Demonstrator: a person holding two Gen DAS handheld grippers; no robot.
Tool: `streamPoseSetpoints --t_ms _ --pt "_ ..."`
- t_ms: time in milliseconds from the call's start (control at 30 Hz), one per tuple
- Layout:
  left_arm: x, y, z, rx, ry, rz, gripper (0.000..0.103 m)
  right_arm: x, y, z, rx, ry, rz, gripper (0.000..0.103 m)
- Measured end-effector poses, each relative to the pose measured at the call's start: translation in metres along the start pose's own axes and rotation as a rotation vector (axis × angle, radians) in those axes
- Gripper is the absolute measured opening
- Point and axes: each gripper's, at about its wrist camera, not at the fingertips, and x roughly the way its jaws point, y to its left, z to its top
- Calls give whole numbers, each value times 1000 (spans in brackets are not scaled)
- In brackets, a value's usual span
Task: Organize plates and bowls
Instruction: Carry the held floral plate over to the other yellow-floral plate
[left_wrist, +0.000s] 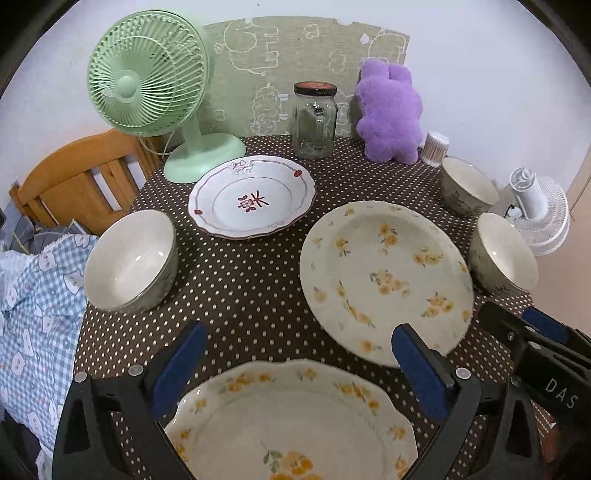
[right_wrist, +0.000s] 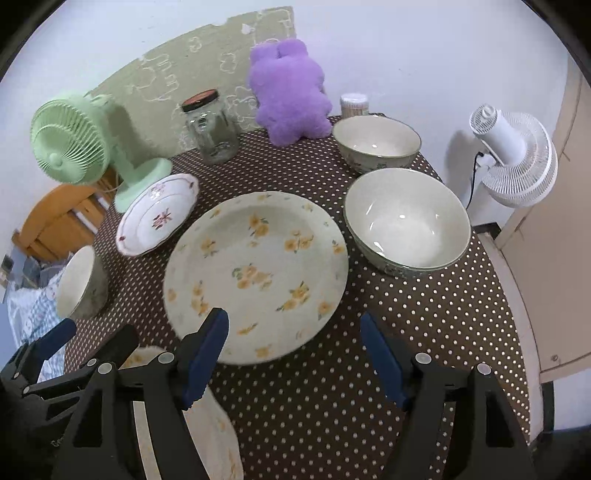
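A large yellow-flowered plate (left_wrist: 384, 273) (right_wrist: 255, 266) lies mid-table. A second, scalloped yellow-flowered plate (left_wrist: 291, 421) (right_wrist: 218, 435) lies at the front edge, under my left gripper (left_wrist: 299, 369), which is open and empty above it. A white plate with red flowers (left_wrist: 253, 197) (right_wrist: 157, 216) lies near the fan. One bowl (left_wrist: 129, 260) (right_wrist: 79, 284) stands at the left, two bowls at the right: near (left_wrist: 504, 254) (right_wrist: 406, 221) and far (left_wrist: 467, 186) (right_wrist: 376, 142). My right gripper (right_wrist: 295, 354) is open and empty over the tablecloth by the large plate's front rim; it also shows in the left wrist view (left_wrist: 532, 328).
At the back stand a green fan (left_wrist: 155, 88) (right_wrist: 81, 144), a glass jar (left_wrist: 314, 120) (right_wrist: 210, 127), a purple plush toy (left_wrist: 389, 112) (right_wrist: 291, 92) and a cotton-swab tub (left_wrist: 436, 147) (right_wrist: 354, 105). A white fan (left_wrist: 539, 214) (right_wrist: 513, 155) is right of the table, a wooden chair (left_wrist: 81, 181) left.
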Motion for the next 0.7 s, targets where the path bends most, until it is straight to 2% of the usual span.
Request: streamPoseSetpoints --t_ms 267,700 --pt "40 -6 18 31 24 3 100 34 -8 13 40 11 -34 77" --pt "94 -19 39 105 50 -19 86 84 -6 25 88 48 -96 77"
